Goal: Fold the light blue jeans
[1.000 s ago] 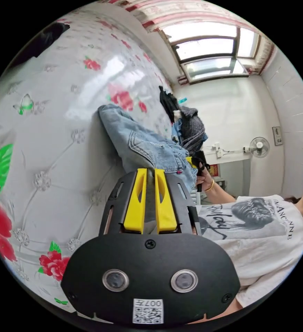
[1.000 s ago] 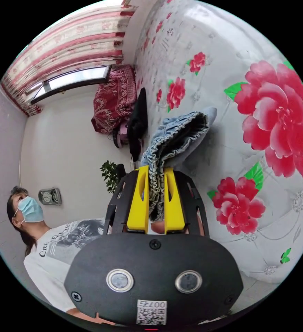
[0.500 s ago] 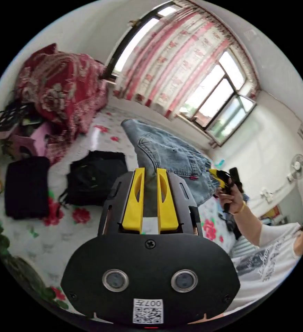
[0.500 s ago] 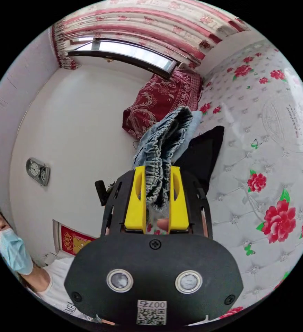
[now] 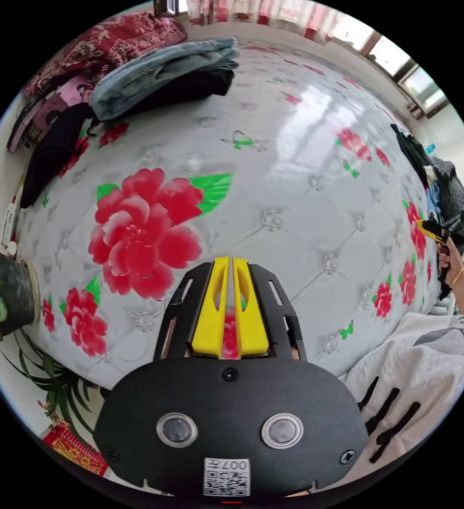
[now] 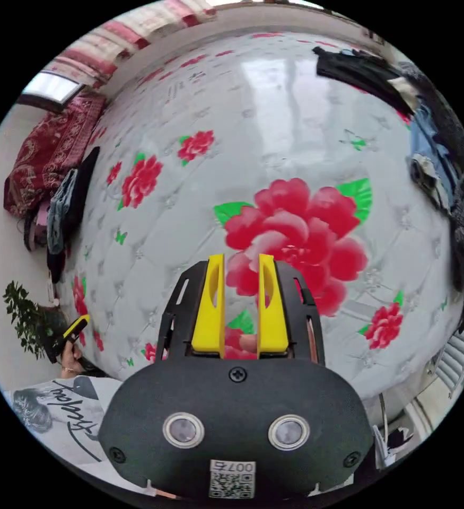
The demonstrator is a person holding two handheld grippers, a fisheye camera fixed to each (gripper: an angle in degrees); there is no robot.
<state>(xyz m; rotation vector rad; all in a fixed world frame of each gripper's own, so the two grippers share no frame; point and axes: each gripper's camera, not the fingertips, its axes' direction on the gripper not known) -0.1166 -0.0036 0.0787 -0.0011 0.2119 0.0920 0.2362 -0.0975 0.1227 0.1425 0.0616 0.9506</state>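
both grippers hold nothing now. the light blue jeans point(image 5: 163, 71) lie folded on top of a black bundle point(image 5: 189, 90) at the far left corner of the bed point(image 5: 295, 175), so the folding looks done. i think little is left, maybe only a tidy-up of the pile.

going left to right in the left gripper view: a potted plant point(image 5: 1, 297) stands by the left edge of the bed. a dark red blanket point(image 5: 120, 34) is bunched at the far left corner, just behind the jeans. another black folded thing point(image 5: 51, 154) lies along the left edge, near the jeans. the left gripper point(image 5: 229, 265) hangs over the near edge with its yellow jaws almost touching and nothing between them. the bed top is white, shiny and padded, with big red flowers on it. at the right edge lies a heap of dark clothes point(image 5: 444, 196), and a hand point(image 5: 449, 260) holds the other tool near it.

in the right gripper view the jeans point(image 6: 59, 209) show as a thin stack at the left edge. the right gripper point(image 6: 239, 262) has its jaws parted with a clear gap, and only the bed shows between them. more clothes point(image 6: 433, 164) are heaped along the right edge.
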